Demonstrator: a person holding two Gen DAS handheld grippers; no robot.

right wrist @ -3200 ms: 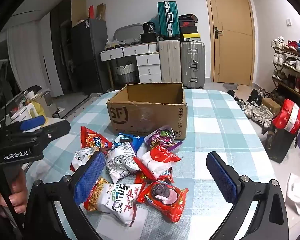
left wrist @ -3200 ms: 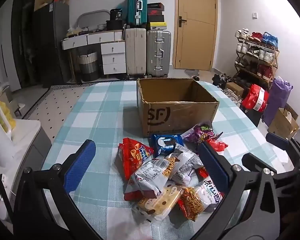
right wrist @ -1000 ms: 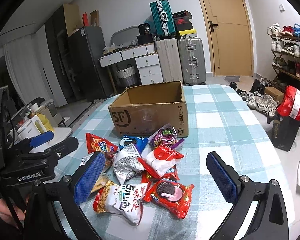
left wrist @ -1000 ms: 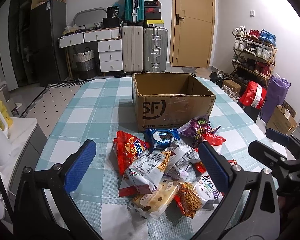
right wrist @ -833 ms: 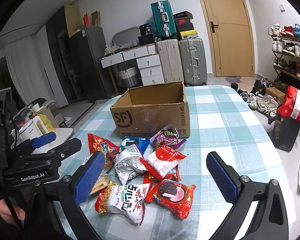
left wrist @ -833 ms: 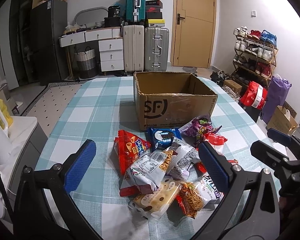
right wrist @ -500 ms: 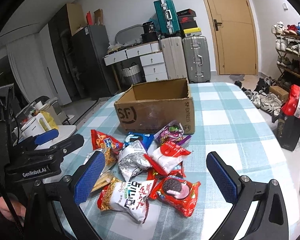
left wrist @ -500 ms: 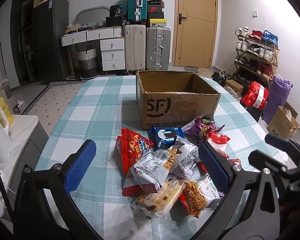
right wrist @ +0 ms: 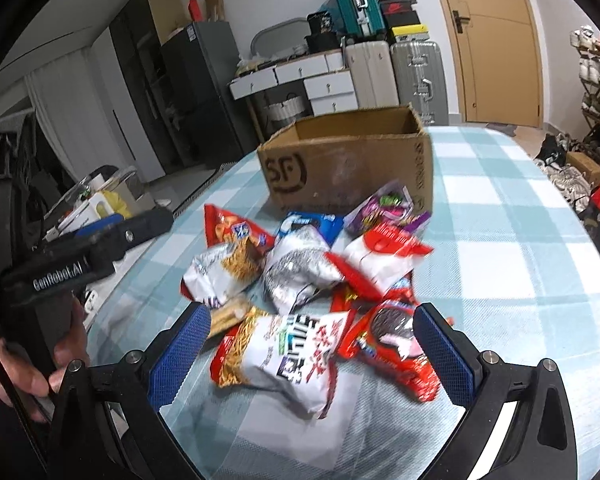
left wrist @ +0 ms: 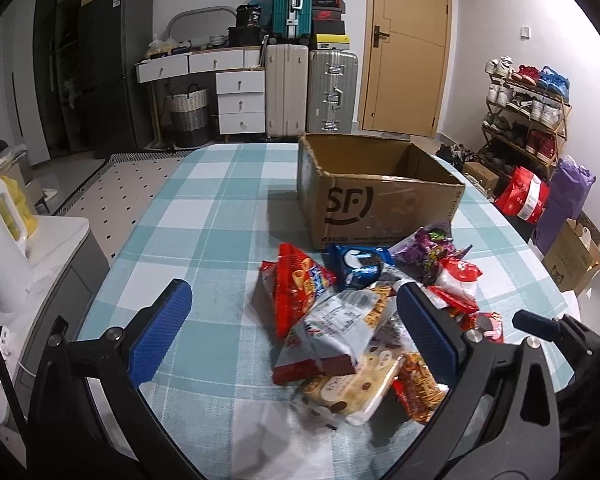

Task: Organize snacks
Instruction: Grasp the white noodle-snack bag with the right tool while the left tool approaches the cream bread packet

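Both hand-held grippers, left (left wrist: 296, 322) and right (right wrist: 310, 346), gape wide above the snack pile (right wrist: 312, 280).

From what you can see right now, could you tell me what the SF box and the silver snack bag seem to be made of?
SF box: brown corrugated cardboard, matte, with scuffed faces and ragged rim edges. Silver snack bag: looks like metallized plastic film, glossy and crinkled, catching highlights; foil cannot be ruled out.

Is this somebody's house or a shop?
Most likely somebody's home. A wooden shoe rack full of shoes stands by the wall, upright suitcases are stored beside the tan door, and the snacks lie on a blue-and-white checked tablecloth.
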